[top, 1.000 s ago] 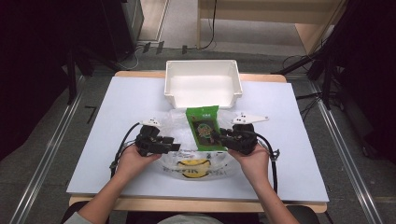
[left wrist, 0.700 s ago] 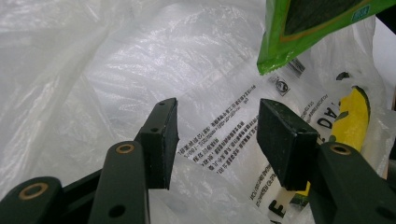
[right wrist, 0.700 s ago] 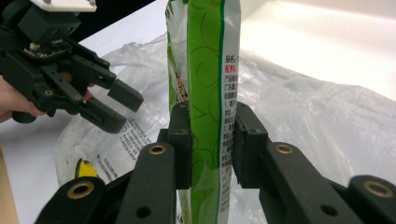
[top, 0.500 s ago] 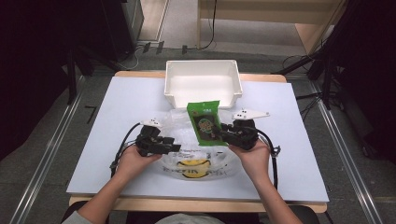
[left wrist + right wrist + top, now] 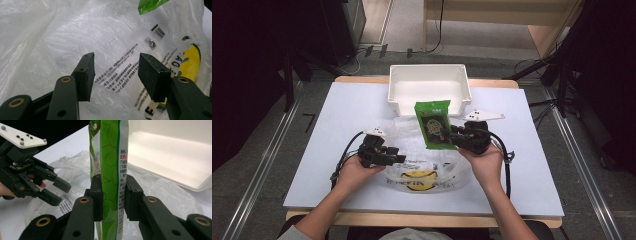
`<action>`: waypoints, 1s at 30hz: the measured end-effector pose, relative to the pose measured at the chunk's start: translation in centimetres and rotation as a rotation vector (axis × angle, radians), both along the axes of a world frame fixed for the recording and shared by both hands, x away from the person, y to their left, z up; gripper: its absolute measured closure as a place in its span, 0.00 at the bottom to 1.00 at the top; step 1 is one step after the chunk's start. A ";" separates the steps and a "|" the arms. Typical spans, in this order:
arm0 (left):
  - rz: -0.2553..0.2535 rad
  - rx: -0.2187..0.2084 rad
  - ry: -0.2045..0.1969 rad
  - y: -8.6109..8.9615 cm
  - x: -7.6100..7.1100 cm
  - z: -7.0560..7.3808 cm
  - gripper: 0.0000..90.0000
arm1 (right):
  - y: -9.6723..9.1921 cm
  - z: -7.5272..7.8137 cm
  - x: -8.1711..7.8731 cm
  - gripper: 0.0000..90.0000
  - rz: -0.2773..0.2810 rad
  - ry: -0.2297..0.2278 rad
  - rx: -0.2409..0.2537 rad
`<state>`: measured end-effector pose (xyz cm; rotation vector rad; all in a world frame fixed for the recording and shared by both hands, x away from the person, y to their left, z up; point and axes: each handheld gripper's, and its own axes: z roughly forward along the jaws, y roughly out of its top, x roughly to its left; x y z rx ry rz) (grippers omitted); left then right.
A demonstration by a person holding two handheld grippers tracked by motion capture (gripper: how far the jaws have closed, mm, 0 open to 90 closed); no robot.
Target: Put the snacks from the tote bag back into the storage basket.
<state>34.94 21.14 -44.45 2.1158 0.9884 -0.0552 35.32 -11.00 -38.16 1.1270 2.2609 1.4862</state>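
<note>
Right gripper pinching green snack pouch, long axis near-far; white bin just beyond. Left gripper jaws spread, just been opening, over plastic bag.

— What can't you make out from where I hold my right tool?

— The flat green printed snack pouch runs off the top and bottom edges of my right gripper view, so its ends are cut off, and its small print is too fine to read.

— And the crinkled clear plastic bag?

— It spills past every edge of my left gripper view. The yellow printed shape on it is half hidden behind my left tool.
</note>
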 end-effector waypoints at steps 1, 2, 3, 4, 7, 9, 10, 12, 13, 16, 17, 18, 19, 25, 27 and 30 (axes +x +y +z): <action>-0.001 0.000 0.001 0.0 0.0 0.0 0.54 | 0.0 0.1 0.1 0.82 -0.003 0.004 0.003; 0.002 -0.003 0.002 0.0 0.0 0.0 0.54 | 0.0 0.2 0.2 0.82 -0.003 0.001 0.003; 0.001 -0.003 0.002 0.0 0.0 0.0 0.54 | 0.1 0.4 0.4 0.82 -0.006 0.000 0.006; 0.001 -0.001 0.001 0.0 0.1 0.0 0.54 | 0.1 0.5 0.5 0.82 -0.007 -0.005 0.007; 0.005 0.002 -0.006 0.0 0.1 0.0 0.54 | 0.2 1.1 1.0 0.82 -0.007 -0.011 0.005; 0.006 0.006 -0.006 0.1 0.2 0.0 0.54 | 0.3 1.5 1.3 0.82 -0.009 -0.019 0.006; 0.010 0.003 -0.003 0.2 0.3 0.0 0.54 | 0.3 1.7 1.5 0.82 -0.005 -0.019 0.003; 0.018 -0.006 0.001 0.3 0.4 0.0 0.54 | 0.4 1.9 1.8 0.82 -0.008 -0.026 -0.003; 0.016 -0.005 0.001 0.3 0.4 0.0 0.54 | 0.4 2.0 2.0 0.82 -0.008 -0.020 -0.001; 0.009 -0.001 0.000 0.2 0.4 -0.1 0.54 | 0.4 2.1 2.6 0.82 -0.012 -0.015 0.003; 0.010 -0.002 0.001 0.1 0.3 -0.1 0.53 | 0.4 2.2 2.8 0.82 -0.012 -0.017 -0.001; 0.007 0.000 0.001 0.1 0.3 -0.1 0.54 | 0.4 2.3 3.0 0.82 -0.016 -0.016 -0.001; 0.007 0.004 0.001 0.1 0.3 -0.1 0.54 | 0.4 2.3 3.2 0.82 -0.017 -0.021 -0.007; 0.004 0.000 -0.002 0.1 0.3 0.0 0.53 | 0.7 2.8 4.3 0.82 -0.022 -0.014 -0.001; 0.005 0.004 -0.001 0.0 0.3 -0.1 0.53 | 0.8 3.0 4.6 0.82 -0.023 -0.013 0.004; 0.006 0.005 0.001 0.0 0.3 -0.1 0.53 | 0.8 3.3 5.2 0.82 -0.029 -0.016 0.016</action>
